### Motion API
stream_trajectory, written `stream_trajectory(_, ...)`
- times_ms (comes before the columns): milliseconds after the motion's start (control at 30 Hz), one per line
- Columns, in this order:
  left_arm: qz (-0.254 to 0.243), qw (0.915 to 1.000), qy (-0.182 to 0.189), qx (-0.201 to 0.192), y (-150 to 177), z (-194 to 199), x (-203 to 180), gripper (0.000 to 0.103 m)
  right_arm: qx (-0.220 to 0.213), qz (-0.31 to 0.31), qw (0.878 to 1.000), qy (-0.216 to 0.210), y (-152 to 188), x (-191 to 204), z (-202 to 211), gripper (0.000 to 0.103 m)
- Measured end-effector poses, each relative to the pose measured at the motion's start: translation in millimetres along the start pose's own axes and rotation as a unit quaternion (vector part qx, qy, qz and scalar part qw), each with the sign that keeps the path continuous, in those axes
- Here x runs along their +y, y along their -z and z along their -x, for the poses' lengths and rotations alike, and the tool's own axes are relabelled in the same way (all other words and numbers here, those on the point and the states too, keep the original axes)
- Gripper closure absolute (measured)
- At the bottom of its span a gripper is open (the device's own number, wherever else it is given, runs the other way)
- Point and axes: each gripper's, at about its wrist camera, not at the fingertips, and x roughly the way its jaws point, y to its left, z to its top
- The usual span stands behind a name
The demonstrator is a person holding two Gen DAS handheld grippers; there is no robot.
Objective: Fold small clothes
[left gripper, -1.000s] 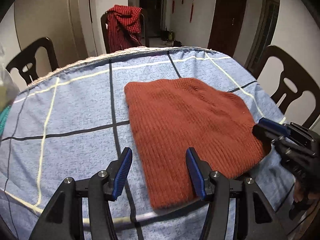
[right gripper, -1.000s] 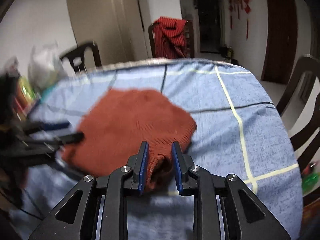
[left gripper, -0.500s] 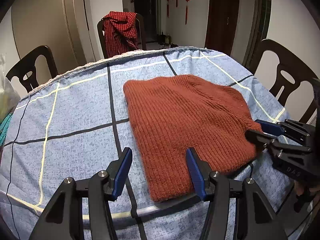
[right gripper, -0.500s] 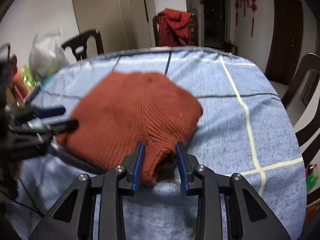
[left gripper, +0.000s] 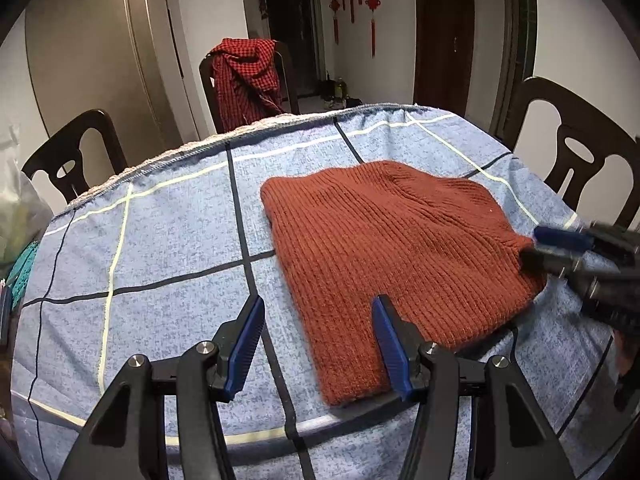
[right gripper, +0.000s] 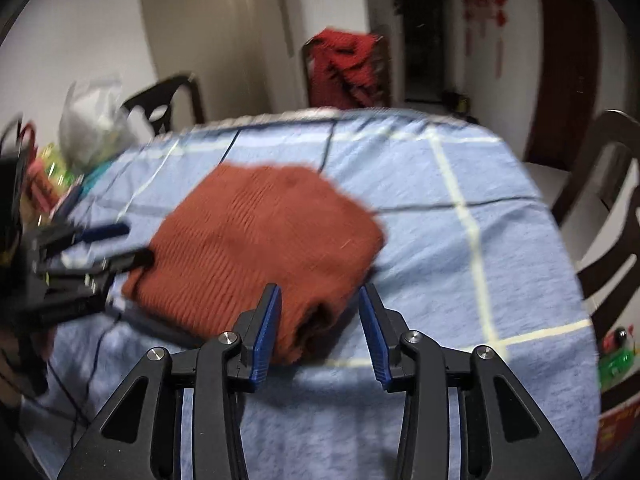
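The whole right wrist view is smeared, so the far edge of the rust knit garment (right gripper: 256,240) and the bag and clutter (right gripper: 92,128) at the table's left edge won't resolve into anything I could name. From the left wrist view the right gripper (left gripper: 532,246) is blurred and cut by the frame's right side. The garment's near corner hides behind the left gripper's right finger (left gripper: 390,340).
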Motion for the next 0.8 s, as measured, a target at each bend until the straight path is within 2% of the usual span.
stream_trajectory(133, 0.007, 0.9998, 0.008, 0.014, 3, -7, 2, 0.044, 0.032, 0.021, 0.999, 0.015, 15, 9, -22, 0.062)
stream_trajectory(300, 0.043, 0.9976, 0.052, 0.017, -4, -5, 20, 0.043, 0.025, -0.037, 0.999, -0.028, 6, -14, -7, 0.058)
stream_trajectory(367, 0.066, 0.9952, 0.071, 0.016, -10, -6, 31, 0.034, 0.021, -0.087, 0.994, -0.058, -1, -30, -2, 0.051)
stream_trajectory(400, 0.08, 0.993, 0.085, 0.021, -13, -8, 38, 0.032, 0.021, -0.104, 0.992, -0.067, -3, -35, -1, 0.046)
stream_trajectory(467, 0.109, 0.9886, 0.1, 0.029, -16, -13, 49, 0.032, 0.028, -0.135, 0.986, -0.089, -7, -48, -4, 0.043)
stream_trajectory(533, 0.13, 0.9845, 0.111, 0.039, -17, -19, 59, 0.032, 0.045, -0.16, 0.979, -0.119, -8, -58, -11, 0.042)
stream_trajectory(633, 0.145, 0.9787, 0.133, 0.059, -16, -28, 66, 0.031, 0.059, -0.19, 0.97, -0.14, -9, -69, -24, 0.042)
stream_trajectory(733, 0.172, 0.9676, 0.168, 0.076, -12, -36, 72, 0.031, 0.065, -0.212, 0.959, -0.177, -9, -74, -35, 0.042)
stream_trajectory(800, 0.177, 0.966, 0.17, 0.082, -11, -39, 74, 0.03, 0.072, -0.228, 0.952, -0.193, -10, -79, -42, 0.042)
